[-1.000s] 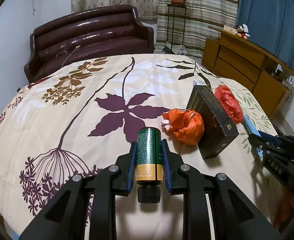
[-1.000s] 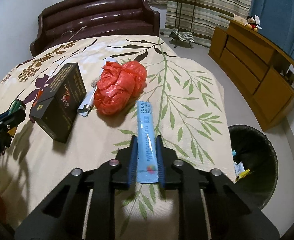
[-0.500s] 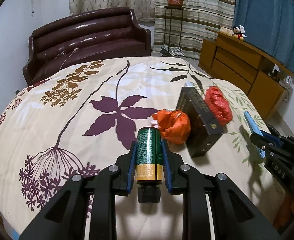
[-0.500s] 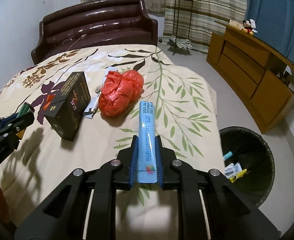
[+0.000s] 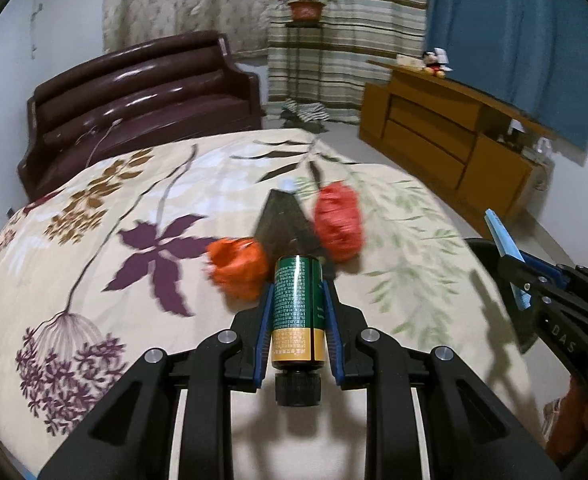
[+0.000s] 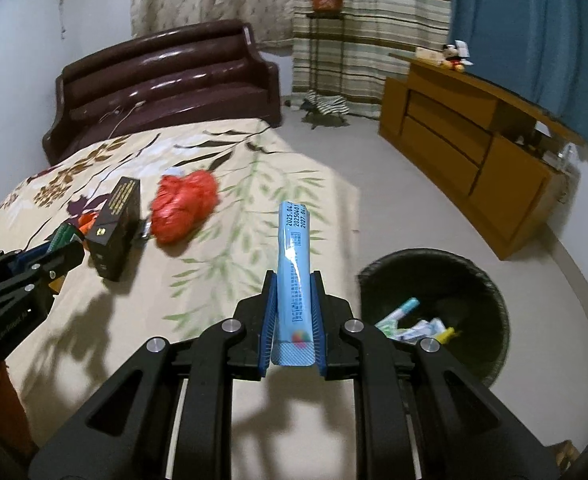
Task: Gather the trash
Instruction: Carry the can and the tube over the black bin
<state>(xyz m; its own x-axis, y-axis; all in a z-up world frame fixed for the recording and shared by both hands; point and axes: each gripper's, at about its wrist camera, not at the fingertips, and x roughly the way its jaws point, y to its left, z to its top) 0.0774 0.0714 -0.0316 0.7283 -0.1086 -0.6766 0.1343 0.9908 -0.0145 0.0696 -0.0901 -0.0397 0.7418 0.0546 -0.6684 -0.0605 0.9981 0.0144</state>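
My left gripper [image 5: 297,300] is shut on a green and gold bottle [image 5: 297,312], held above the bed, cap toward the camera. My right gripper [image 6: 293,300] is shut on a long light-blue packet [image 6: 293,264], held above the bed's right edge. It also shows in the left wrist view [image 5: 534,292]. A black trash bin [image 6: 434,312] with several wrappers inside stands on the floor just right of the packet. On the bed lie a red plastic bag [image 6: 184,206], an orange bag [image 5: 236,268] and a black box [image 6: 116,228].
The bed has a floral cover [image 5: 134,240]. A dark leather sofa [image 6: 166,84] stands behind the bed. A wooden cabinet [image 6: 474,152] runs along the right wall. A plant stand [image 6: 326,40] is by the curtains. Grey floor [image 6: 374,168] lies between bed and cabinet.
Both grippers rose and swung right with their loads. The trash bin has come closer to the middle of the right wrist view. The bags and box stayed on the bed.
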